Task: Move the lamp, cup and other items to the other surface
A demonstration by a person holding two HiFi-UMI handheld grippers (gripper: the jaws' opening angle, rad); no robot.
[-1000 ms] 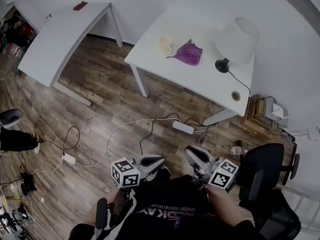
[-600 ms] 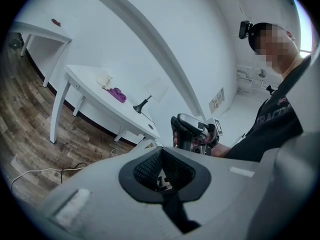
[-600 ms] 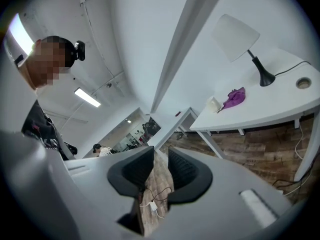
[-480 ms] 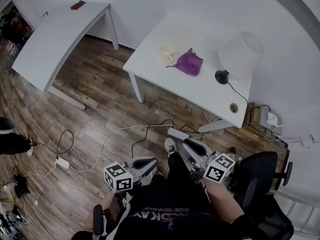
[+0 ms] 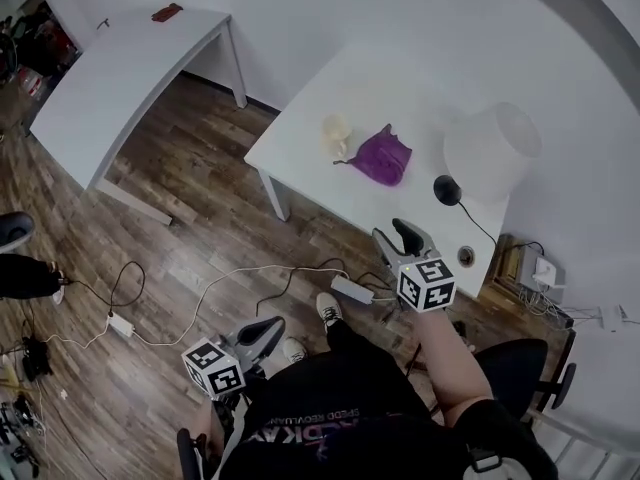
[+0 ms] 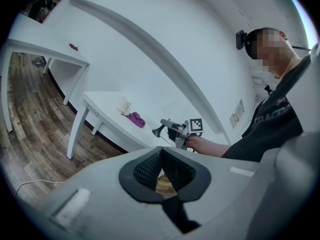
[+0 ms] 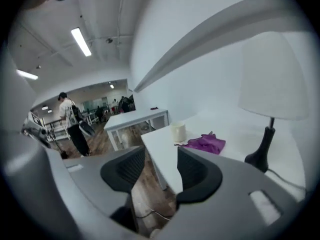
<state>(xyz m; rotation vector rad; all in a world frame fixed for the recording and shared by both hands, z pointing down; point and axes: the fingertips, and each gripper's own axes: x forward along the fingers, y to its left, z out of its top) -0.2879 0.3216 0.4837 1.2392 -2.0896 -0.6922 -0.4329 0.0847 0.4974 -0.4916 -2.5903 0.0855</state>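
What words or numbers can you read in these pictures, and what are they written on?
"TRAC": big letters on the person's dark shirt in the left gripper view; the rest is cut off.
Shirt print in the head view: upside down and too blurred to read.
Small sign on the wall: too small to read.
Left marker cube and right marker cube: only black-and-white squares, no words.

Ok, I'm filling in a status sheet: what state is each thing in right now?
lamp, upright on the white table, cord attached.
cup, upright on that table.
purple cloth, crumpled, lying beside the cup.
right tongs, open, have just been opening, nothing between them.
left tongs, shut, empty.
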